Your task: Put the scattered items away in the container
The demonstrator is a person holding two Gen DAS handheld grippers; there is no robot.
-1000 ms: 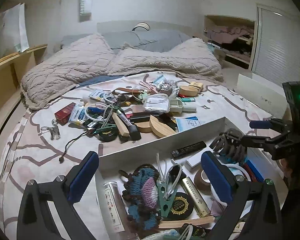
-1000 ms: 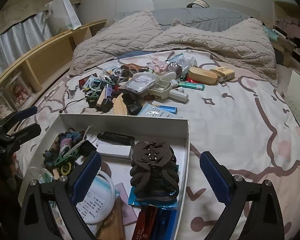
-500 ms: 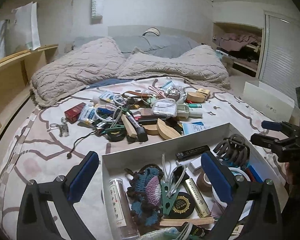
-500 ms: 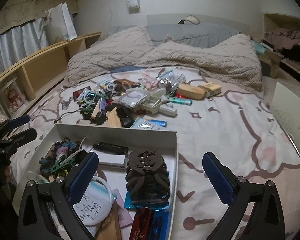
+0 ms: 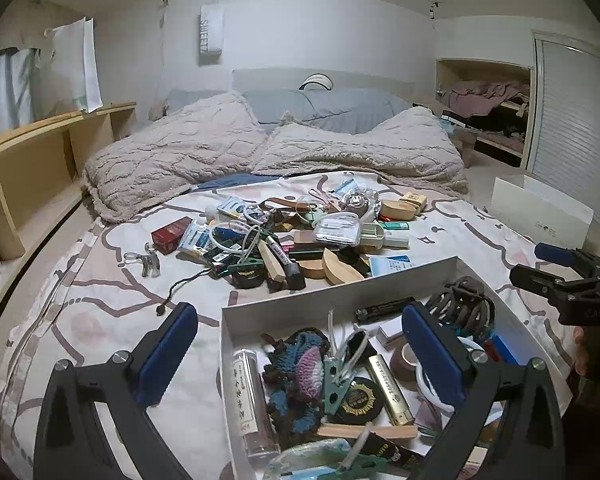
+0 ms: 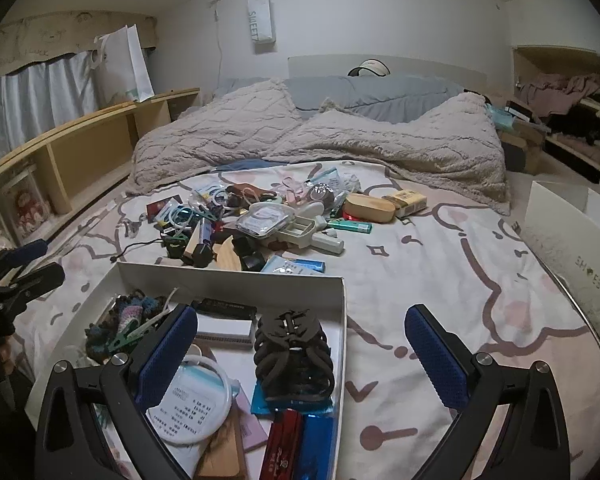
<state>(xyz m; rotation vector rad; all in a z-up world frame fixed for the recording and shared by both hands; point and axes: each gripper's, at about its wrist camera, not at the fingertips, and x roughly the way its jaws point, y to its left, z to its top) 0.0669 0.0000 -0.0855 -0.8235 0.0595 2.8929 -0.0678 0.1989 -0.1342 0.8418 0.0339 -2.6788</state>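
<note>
The left tongs (image 5: 300, 354) were seen spread wide with nothing held between the blue pads (image 5: 168, 354); the right tongs (image 6: 302, 354) were likewise spread wide and empty. Both were held low over the near end of the white box (image 5: 340, 288), the left one across its left corner, the right one across its right wall. Beneath and between the left fingers a crocheted piece (image 5: 300, 368), a green clip (image 5: 336, 380) and a gold lighter (image 5: 390, 388) were lying in the box; under the right tongs a dark hair claw (image 6: 294, 356) and a white ring (image 6: 192, 396) were lying there too

Beyond the box's far wall, well ahead of both tongs, the pile (image 5: 300, 236) was left on the sheet (image 6: 440, 280): wooden pieces, a clear case, a red pack, cords. A clip (image 5: 146, 262) was lying apart, ahead and to the left of the left tongs

The step in hand was judged to be the gap between a drop and the next pick, with much of the clutter not yet boxed. For the next move, one pair would need to be carried forward over the far wall, lowered on a piece at the near edge of the pile, such as the wooden wedge (image 5: 340, 270), and closed on it alone
</note>
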